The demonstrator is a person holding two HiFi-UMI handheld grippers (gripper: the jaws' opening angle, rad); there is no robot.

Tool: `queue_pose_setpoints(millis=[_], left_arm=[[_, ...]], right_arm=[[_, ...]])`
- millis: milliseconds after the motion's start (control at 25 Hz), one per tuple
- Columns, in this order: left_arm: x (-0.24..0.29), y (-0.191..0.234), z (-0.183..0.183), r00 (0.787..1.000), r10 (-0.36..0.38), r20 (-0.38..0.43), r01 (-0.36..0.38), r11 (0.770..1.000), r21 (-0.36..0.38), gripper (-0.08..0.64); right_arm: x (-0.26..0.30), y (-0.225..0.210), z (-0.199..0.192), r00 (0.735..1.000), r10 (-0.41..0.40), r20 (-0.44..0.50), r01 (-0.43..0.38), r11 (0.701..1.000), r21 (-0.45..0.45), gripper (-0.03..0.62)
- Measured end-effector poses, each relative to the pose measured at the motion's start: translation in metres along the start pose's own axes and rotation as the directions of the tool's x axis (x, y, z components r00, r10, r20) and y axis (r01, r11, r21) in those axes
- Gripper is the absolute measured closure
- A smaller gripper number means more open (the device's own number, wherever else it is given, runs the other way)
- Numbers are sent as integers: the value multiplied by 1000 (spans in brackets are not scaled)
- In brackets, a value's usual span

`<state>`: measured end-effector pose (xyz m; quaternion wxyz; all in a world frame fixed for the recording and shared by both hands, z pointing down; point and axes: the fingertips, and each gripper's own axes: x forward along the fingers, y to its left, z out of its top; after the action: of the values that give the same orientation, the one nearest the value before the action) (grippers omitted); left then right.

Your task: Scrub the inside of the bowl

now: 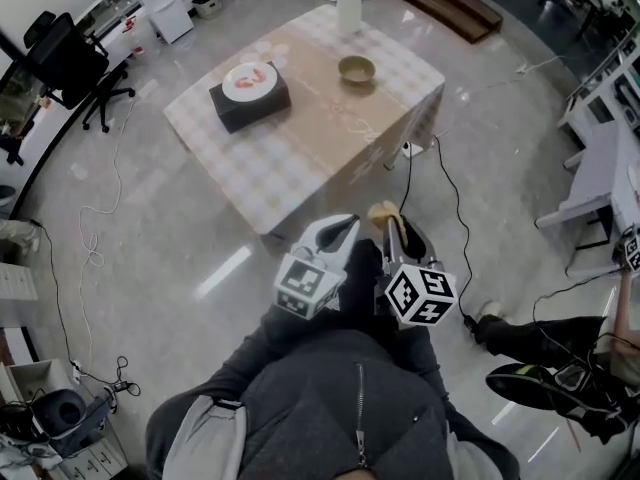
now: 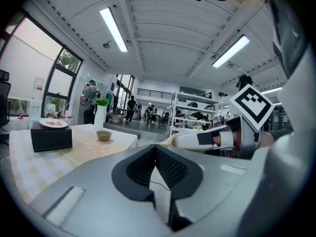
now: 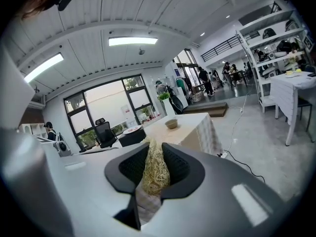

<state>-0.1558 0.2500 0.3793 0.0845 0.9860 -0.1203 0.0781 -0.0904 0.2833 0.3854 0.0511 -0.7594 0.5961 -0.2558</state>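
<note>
Scrubber (image 3: 154, 172) fibres sit clamped in our right gripper (image 1: 397, 224); our left gripper (image 1: 345, 227) is pinched shut; bowl (image 1: 356, 69) at twelve o'clock, inside indistinct.

L gripper (image 1: 348, 224) held low ahead of torso, pointed fwd, approx level. Jaws closed tip to tip in left gripper view, nothing btwn. R gripper (image 1: 393, 220) held just beside it, nearly parallel, tips at same reach, tilted slightly down. R jaws clamped on fibrous scrubber (image 3: 155, 171), tuft protruding past tips. Both grippers kept close together at body centreline. L forearm in dark grey sleeve (image 1: 258, 350) bent inward; R forearm mostly hidden.
</note>
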Motion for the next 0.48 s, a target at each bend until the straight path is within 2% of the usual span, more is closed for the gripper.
queue_pose_setpoints(millis=[480], left_arm=[[40, 15, 0, 1000, 22, -5, -22, 999, 31, 551]], right_arm=[[39, -26, 20, 1000, 13, -4, -13, 1000, -11, 520]])
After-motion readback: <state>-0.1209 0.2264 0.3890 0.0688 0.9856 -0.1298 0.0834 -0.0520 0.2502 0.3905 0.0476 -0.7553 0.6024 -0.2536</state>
